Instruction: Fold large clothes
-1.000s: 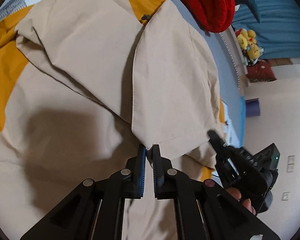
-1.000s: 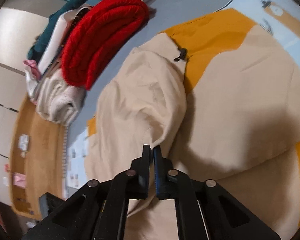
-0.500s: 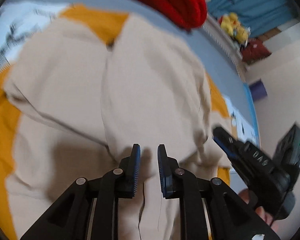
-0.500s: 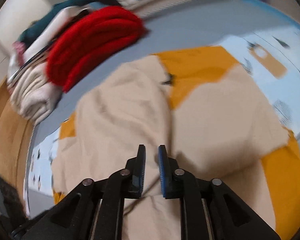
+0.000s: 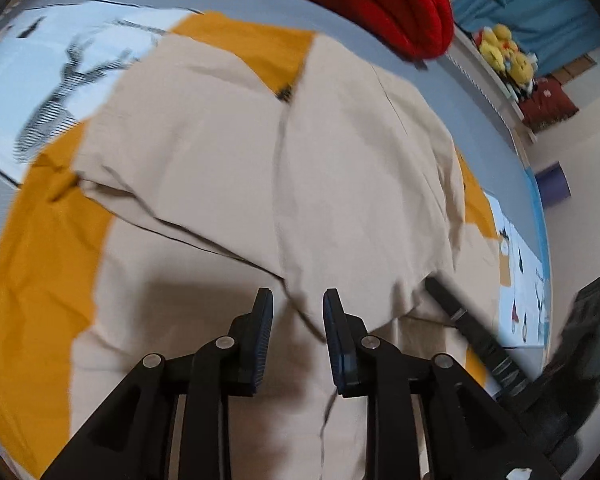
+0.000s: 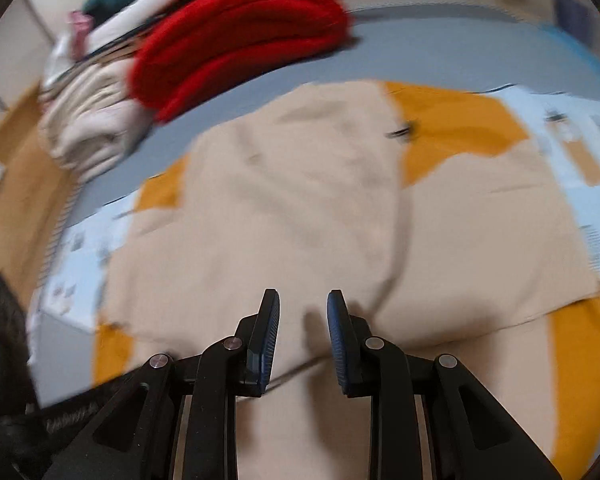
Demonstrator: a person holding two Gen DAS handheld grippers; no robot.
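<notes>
Now the jaws of both the left gripper (image 5: 296, 304) and right gripper (image 6: 303, 304) have just been opening, nothing between them, so the 2 folded flaps of the beige garment (image 5: 340, 184) are left flat.

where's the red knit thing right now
The red knit sits at the far edge of the grey bed, beyond the beige garment; in the right wrist view it is upper left, beside a cream folded pile.

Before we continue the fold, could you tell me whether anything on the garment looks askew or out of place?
Nothing is damaged. The beige cotton garment has two flaps folded inward that meet unevenly, leaving an orange lining wedge exposed at the top.
</notes>
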